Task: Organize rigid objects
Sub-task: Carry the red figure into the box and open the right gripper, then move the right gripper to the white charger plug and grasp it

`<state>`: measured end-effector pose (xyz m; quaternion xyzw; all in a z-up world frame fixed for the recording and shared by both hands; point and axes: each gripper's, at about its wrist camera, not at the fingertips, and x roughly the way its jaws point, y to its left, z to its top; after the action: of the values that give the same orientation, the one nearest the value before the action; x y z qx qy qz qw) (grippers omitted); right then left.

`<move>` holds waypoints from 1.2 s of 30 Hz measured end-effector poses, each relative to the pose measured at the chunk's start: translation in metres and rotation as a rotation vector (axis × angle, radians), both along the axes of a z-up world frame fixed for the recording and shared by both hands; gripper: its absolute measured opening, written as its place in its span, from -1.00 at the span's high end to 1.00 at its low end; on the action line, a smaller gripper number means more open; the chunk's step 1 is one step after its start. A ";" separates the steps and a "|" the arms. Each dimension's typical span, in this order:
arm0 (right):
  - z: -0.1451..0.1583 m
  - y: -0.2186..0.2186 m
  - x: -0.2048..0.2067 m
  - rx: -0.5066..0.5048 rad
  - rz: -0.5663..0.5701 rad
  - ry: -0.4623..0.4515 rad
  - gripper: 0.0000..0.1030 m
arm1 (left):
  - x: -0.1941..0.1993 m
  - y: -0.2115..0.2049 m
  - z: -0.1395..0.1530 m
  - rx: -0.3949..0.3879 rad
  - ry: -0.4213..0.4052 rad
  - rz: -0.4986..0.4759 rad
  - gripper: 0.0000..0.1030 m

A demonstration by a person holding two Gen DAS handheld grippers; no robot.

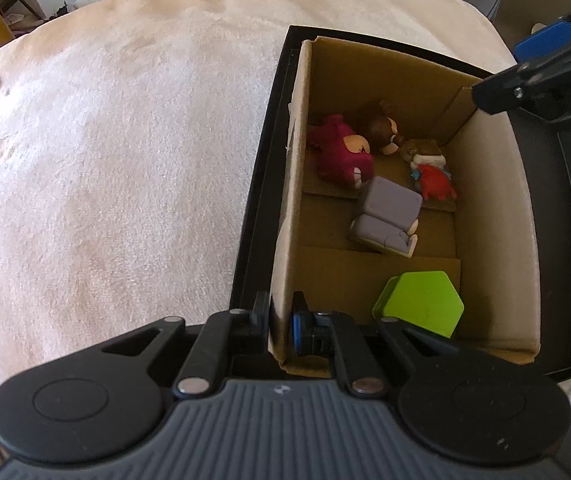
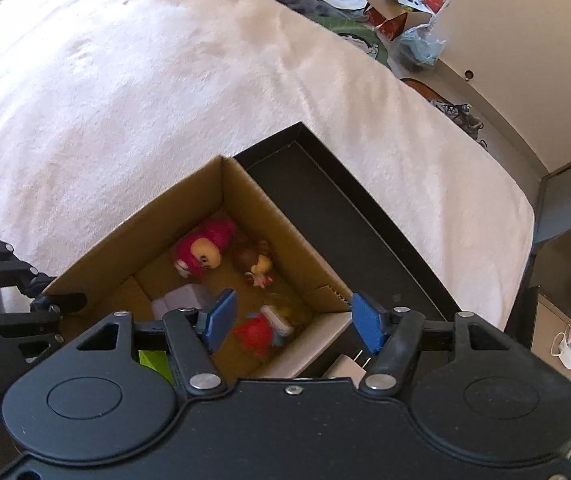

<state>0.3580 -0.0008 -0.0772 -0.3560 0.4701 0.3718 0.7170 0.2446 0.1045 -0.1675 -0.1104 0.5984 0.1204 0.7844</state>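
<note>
1. The left gripper [image 1: 279,312] is clamped on the left wall of the cardboard box [image 1: 297,184]; a tug could tilt the box and tumble its contents.
2. The box sits in a black tray [image 1: 257,184] on the bed's right edge. It holds a pink figure [image 1: 343,152], brown figure [image 1: 383,128], grey blocky figure [image 1: 389,216], red figure [image 1: 435,182] and green block [image 1: 423,304].
3. The right gripper [image 2: 289,320] hangs over the box's right wall, jaws apart and empty; it could knock that wall.
</note>
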 end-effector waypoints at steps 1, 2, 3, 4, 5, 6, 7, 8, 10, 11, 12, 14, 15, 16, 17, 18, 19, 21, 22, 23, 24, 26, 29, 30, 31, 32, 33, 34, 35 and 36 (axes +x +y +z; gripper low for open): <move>0.001 -0.002 0.001 0.005 -0.004 -0.001 -0.22 | 0.000 0.000 0.000 0.000 -0.001 -0.001 0.81; 0.002 -0.003 0.002 0.008 -0.008 -0.002 -0.23 | 0.000 0.000 0.000 0.000 -0.002 -0.002 0.81; 0.002 -0.005 0.003 0.011 -0.015 -0.002 -0.24 | 0.000 0.000 0.001 -0.001 -0.003 -0.002 0.81; 0.002 -0.008 0.006 0.015 -0.025 -0.001 -0.24 | -0.001 0.000 0.001 -0.004 -0.004 -0.001 0.81; 0.002 -0.012 0.008 0.018 -0.040 0.002 -0.24 | -0.001 0.000 0.001 -0.006 -0.004 0.001 0.81; 0.001 -0.015 0.010 0.021 -0.054 0.006 -0.24 | -0.001 0.000 0.001 -0.007 -0.003 0.002 0.81; 0.001 -0.019 0.013 0.026 -0.070 0.012 -0.24 | 0.000 0.000 0.001 -0.006 -0.002 0.002 0.81; 0.000 -0.024 0.015 0.032 -0.087 0.018 -0.24 | 0.000 0.000 0.001 -0.005 -0.002 0.001 0.81; -0.002 -0.033 0.019 0.041 -0.113 0.027 -0.24 | 0.000 0.000 0.001 -0.005 -0.003 0.002 0.81; -0.004 -0.037 0.022 0.042 -0.124 0.032 -0.24 | 0.000 0.000 0.001 -0.006 -0.002 0.003 0.81; -0.006 -0.042 0.024 0.043 -0.136 0.037 -0.24 | 0.000 0.000 0.001 -0.006 -0.002 0.003 0.81; -0.011 -0.050 0.030 0.048 -0.162 0.050 -0.24 | 0.000 0.000 0.000 -0.004 -0.001 0.003 0.81; -0.014 -0.055 0.033 0.055 -0.180 0.059 -0.24 | 0.000 0.000 0.000 -0.001 0.001 0.003 0.81; -0.016 -0.059 0.036 0.061 -0.195 0.067 -0.24 | 0.001 -0.001 0.000 0.002 0.003 0.003 0.81; -0.018 -0.064 0.039 0.068 -0.212 0.077 -0.24 | 0.001 -0.001 0.000 0.004 0.004 0.002 0.81; -0.021 -0.069 0.043 0.075 -0.231 0.086 -0.24 | 0.001 -0.001 0.000 0.006 0.006 0.004 0.81; -0.024 -0.073 0.046 0.077 -0.247 0.096 -0.24 | 0.001 -0.001 0.000 0.007 0.007 0.005 0.81; -0.033 -0.081 0.052 0.081 -0.277 0.117 -0.24 | 0.001 -0.001 0.000 0.007 0.009 0.007 0.81; -0.037 -0.086 0.054 0.081 -0.289 0.124 -0.24 | 0.001 -0.001 -0.001 0.007 0.009 0.009 0.81; -0.042 -0.089 0.056 0.080 -0.305 0.137 -0.24 | 0.001 -0.001 -0.001 0.006 0.010 0.010 0.81; -0.047 -0.092 0.058 0.080 -0.317 0.148 -0.23 | 0.001 -0.001 -0.001 0.006 0.011 0.011 0.81; -0.056 -0.098 0.061 0.082 -0.340 0.173 -0.22 | 0.002 0.000 -0.001 0.006 0.013 0.015 0.81; -0.070 -0.103 0.065 0.081 -0.367 0.199 -0.21 | 0.002 0.001 -0.001 0.003 0.014 0.022 0.81; -0.074 -0.104 0.067 0.080 -0.377 0.206 -0.20 | 0.002 0.001 -0.001 0.001 0.014 0.025 0.81; -0.079 -0.106 0.068 0.081 -0.388 0.215 -0.19 | 0.002 0.001 -0.002 0.000 0.013 0.029 0.81; -0.084 -0.108 0.069 0.083 -0.400 0.227 -0.17 | 0.002 0.001 -0.002 0.001 0.012 0.032 0.81; -0.088 -0.109 0.070 0.085 -0.408 0.236 -0.17 | 0.002 0.001 -0.002 0.003 0.012 0.033 0.81; -0.091 -0.110 0.071 0.086 -0.416 0.245 -0.17 | 0.002 0.001 -0.002 0.005 0.013 0.032 0.81; -0.096 -0.111 0.071 0.087 -0.422 0.252 -0.17 | 0.002 0.000 -0.002 0.008 0.014 0.032 0.81; -0.099 -0.112 0.071 0.088 -0.427 0.257 -0.17 | 0.003 0.000 -0.002 0.010 0.014 0.030 0.81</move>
<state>0.4289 -0.1127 -0.1762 -0.1672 0.6053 0.2743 0.7283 0.2471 0.1041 -0.1692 -0.1146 0.6016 0.1359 0.7787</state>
